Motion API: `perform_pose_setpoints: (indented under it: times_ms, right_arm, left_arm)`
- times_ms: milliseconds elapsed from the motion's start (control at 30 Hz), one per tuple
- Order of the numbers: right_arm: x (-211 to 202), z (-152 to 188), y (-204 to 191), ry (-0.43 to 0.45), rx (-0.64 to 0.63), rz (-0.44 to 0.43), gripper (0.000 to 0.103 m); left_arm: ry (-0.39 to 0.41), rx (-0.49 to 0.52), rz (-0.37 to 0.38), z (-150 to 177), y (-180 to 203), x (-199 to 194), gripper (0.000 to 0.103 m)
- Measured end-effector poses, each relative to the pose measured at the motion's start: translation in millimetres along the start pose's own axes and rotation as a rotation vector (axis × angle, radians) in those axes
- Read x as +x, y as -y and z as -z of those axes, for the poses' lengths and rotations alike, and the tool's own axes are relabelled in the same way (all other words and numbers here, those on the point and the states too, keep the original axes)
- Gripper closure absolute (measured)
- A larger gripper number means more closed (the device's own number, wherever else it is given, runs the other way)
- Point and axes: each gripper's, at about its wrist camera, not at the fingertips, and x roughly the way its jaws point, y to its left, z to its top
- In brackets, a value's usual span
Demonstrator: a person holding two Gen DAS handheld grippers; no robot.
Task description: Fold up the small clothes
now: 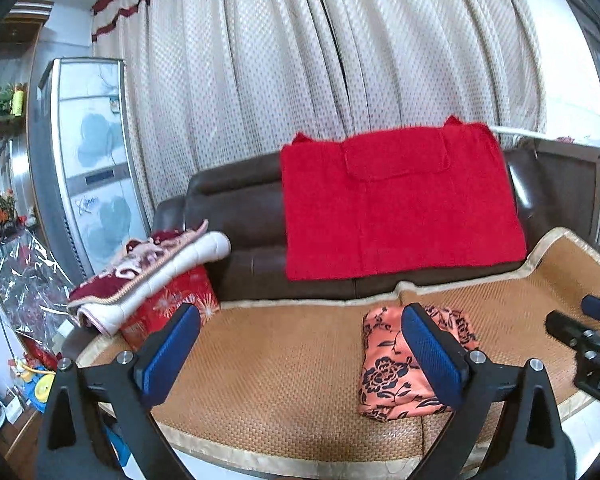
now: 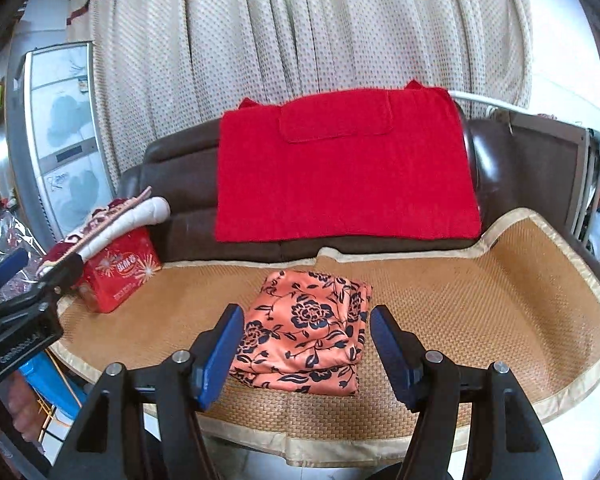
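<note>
A folded orange floral garment [image 2: 308, 332] lies on the woven mat [image 2: 480, 300] covering a brown leather sofa [image 2: 172, 184], both the left gripper [image 1: 300, 356] and right gripper [image 2: 306, 354] hovering above it with jaws wide and empty, a red cloth [image 2: 340, 168], perhaps a towel, draped behind.

A red towel [image 2: 346, 164] hangs on the brown sofa [image 2: 180, 216] straight ahead. Far to the left sits a red box [image 2: 120, 276], blankets [image 2: 128, 216] on top.
</note>
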Motion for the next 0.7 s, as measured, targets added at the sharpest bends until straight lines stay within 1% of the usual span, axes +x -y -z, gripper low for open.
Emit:
perform_pose_setpoints:
  times_ms: [100, 200, 533, 700]
  right_arm:
    - [-9, -3, -6, 0.006, 0.001, -0.014, 0.033]
    - [-20, -5, -11, 0.032, -0.001, -0.01, 0.033]
    - [-45, -6, -20, 0.057, 0.007, -0.014, 0.033]
    - [-60, -9, -27, 0.083, -0.01, -0.019, 0.033]
  left_arm:
    - [0.027, -0.011, 0.005, -7, -4, -17, 0.002]
    - [0.035, -0.031, 0.007, -13, -11, -27, 0.002]
    - [0.025, -0.068, -0.004, -14, -25, -41, 0.002]
    - [0.045, -0.073, -0.013, -15, -31, -49, 0.002]
